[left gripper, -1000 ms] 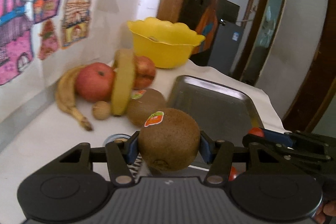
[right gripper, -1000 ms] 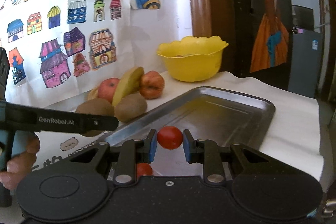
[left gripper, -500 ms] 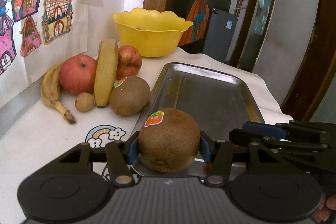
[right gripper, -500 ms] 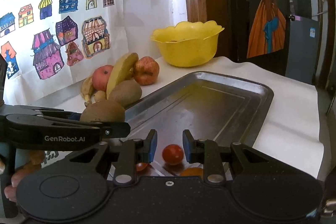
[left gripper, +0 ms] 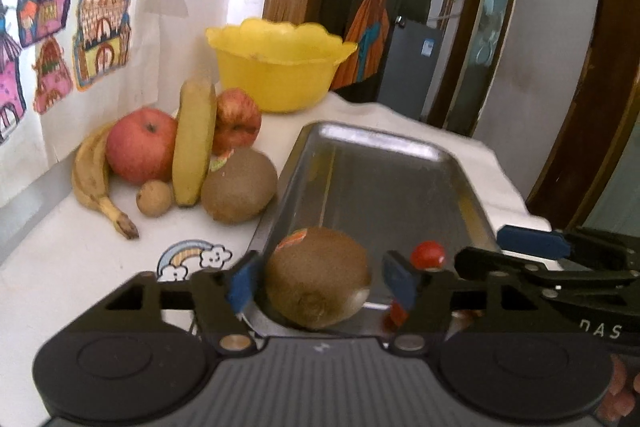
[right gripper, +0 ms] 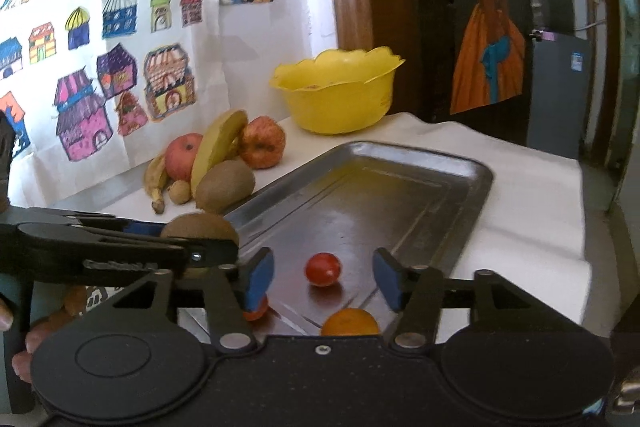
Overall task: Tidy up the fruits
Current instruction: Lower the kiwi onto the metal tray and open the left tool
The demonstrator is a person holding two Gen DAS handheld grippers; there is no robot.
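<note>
My left gripper [left gripper: 318, 281] is open, and a brown kiwi [left gripper: 318, 277] with a sticker lies between its fingers on the near end of the metal tray [left gripper: 384, 187]. My right gripper [right gripper: 322, 277] is open over the tray [right gripper: 400, 203], with a small red tomato [right gripper: 323, 269] lying loose between its fingers. An orange fruit [right gripper: 350, 323] and another red tomato [right gripper: 256, 311] lie at the tray's near edge. The left gripper and kiwi [right gripper: 200, 227] show at the left of the right wrist view.
A fruit pile sits left of the tray by the wall: two bananas [left gripper: 194, 143], two red apples [left gripper: 140, 145], a kiwi [left gripper: 239, 185] and a small brown fruit [left gripper: 154, 197]. A yellow bowl [left gripper: 280, 65] stands behind. White cloth covers the table [right gripper: 532, 195].
Both grippers have opened. The left let go of the kiwi onto the tray's near end. The right let go of the red tomato, which now lies on the tray.
</note>
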